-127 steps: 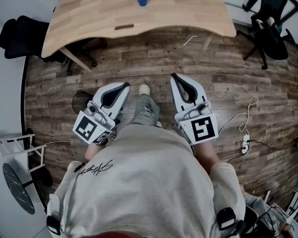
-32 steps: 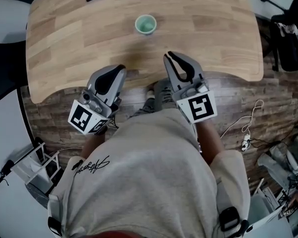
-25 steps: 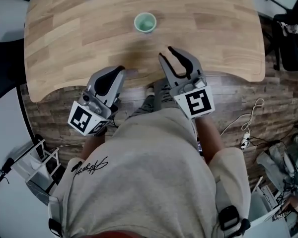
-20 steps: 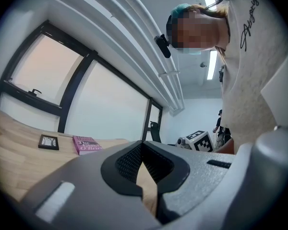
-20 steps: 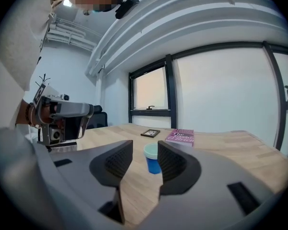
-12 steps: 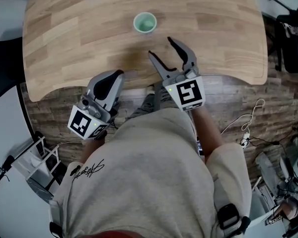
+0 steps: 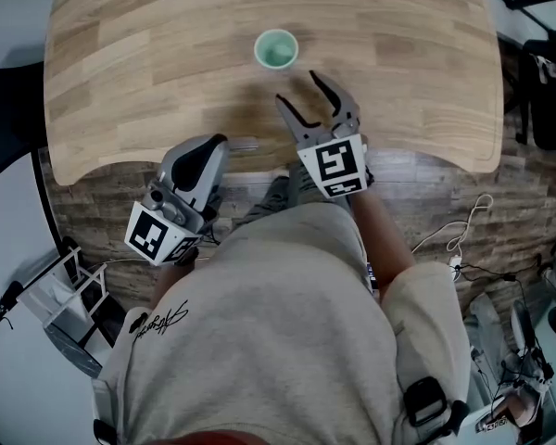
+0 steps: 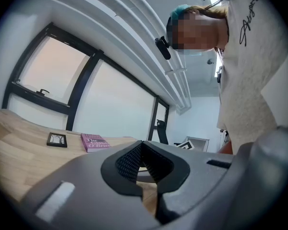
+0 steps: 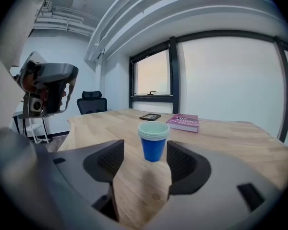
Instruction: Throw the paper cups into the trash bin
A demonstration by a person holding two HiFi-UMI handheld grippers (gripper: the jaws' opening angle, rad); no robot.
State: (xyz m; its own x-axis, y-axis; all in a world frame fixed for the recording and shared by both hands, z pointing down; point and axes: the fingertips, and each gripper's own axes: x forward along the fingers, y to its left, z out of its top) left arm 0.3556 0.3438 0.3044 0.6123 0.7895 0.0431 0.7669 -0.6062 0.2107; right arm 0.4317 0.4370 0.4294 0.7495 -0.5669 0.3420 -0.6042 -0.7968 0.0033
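Note:
A stack of blue paper cups (image 7: 276, 49) with pale green insides stands upright on the wooden table (image 7: 148, 72). In the right gripper view the cups (image 9: 153, 142) stand just ahead of the jaws, centred on the gap and not touched. My right gripper (image 7: 298, 89) hovers over the table's near part and points at the cups. Its jaws have just been opening and stand wide with nothing between them. My left gripper (image 7: 215, 145) hangs at the table's near edge, to the left, with its jaws together and empty (image 8: 143, 145).
A pink book (image 9: 185, 122) and a small black picture frame (image 9: 150, 117) lie at the table's far side. Black office chairs stand left (image 7: 5, 137) and right (image 7: 542, 91) of the table. Cables lie on the wood floor (image 7: 463, 239) to the right.
My right gripper has moved forward and down over the table towards the cups, and its jaws have spread from narrow to wide. The left gripper has hardly moved.

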